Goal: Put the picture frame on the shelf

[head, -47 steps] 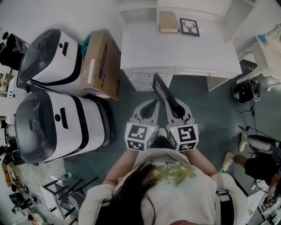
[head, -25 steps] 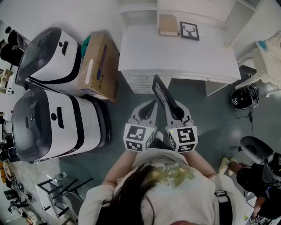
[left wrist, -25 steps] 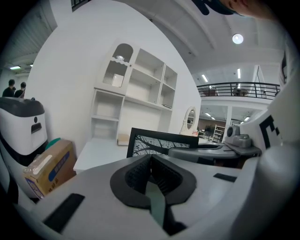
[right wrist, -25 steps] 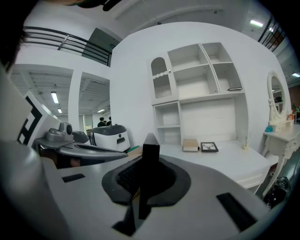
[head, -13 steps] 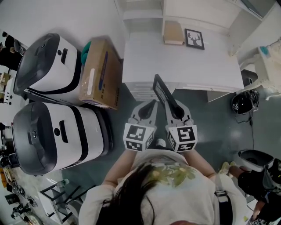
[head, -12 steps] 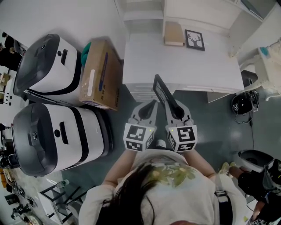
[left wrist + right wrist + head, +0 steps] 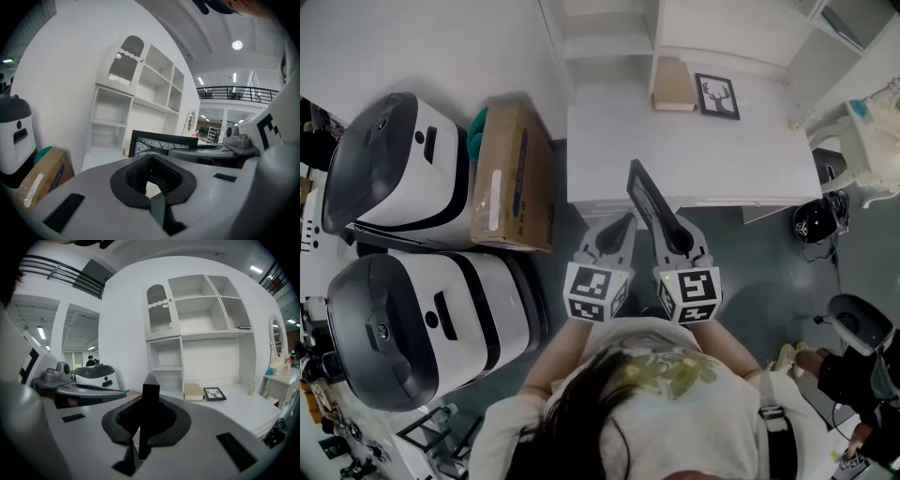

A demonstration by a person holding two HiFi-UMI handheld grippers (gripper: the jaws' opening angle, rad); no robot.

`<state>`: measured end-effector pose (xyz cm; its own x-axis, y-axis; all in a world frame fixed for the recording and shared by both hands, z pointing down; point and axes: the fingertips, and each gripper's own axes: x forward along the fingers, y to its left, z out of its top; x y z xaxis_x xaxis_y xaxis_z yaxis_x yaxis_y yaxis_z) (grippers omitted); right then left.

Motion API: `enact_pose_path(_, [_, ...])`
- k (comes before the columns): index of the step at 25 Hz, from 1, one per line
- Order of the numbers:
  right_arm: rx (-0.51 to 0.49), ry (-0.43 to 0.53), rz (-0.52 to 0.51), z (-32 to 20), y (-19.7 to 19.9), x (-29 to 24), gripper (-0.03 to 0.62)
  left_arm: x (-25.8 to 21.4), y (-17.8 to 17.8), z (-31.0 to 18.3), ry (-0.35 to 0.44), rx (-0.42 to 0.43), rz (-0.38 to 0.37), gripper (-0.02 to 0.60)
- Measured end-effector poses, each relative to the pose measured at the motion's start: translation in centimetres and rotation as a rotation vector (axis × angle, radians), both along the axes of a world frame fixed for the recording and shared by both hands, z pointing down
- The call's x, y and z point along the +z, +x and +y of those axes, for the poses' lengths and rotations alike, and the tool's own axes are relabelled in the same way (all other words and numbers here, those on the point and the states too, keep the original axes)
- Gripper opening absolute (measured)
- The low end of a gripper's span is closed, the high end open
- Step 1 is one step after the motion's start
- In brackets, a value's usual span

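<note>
Two white machines (image 7: 394,169) stand on the floor at far left, with a cardboard box (image 7: 511,173) just beside them. The left gripper (image 7: 625,223) is held out in front of the person, its jaws pressed together with nothing between them. Just beside it, the right gripper (image 7: 667,228) is clamped on the picture frame (image 7: 642,187), whose far end reaches over the front edge of the white desk (image 7: 675,159). At the back of the desk lie a tan book (image 7: 673,82) and a small deer picture (image 7: 717,96), under the white shelves (image 7: 206,329).
</note>
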<state>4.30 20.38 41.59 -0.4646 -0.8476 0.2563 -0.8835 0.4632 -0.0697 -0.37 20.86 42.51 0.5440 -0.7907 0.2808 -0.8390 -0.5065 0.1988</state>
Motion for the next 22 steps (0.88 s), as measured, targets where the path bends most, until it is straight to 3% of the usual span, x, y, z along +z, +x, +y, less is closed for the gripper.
enact_pose_path(22, [0.024, -0.022, 0.029, -3.3, -2.2, 1.2, 0.044, 1.6, -2.0, -3.0, -0.042, 0.044, 0.014, 0.029])
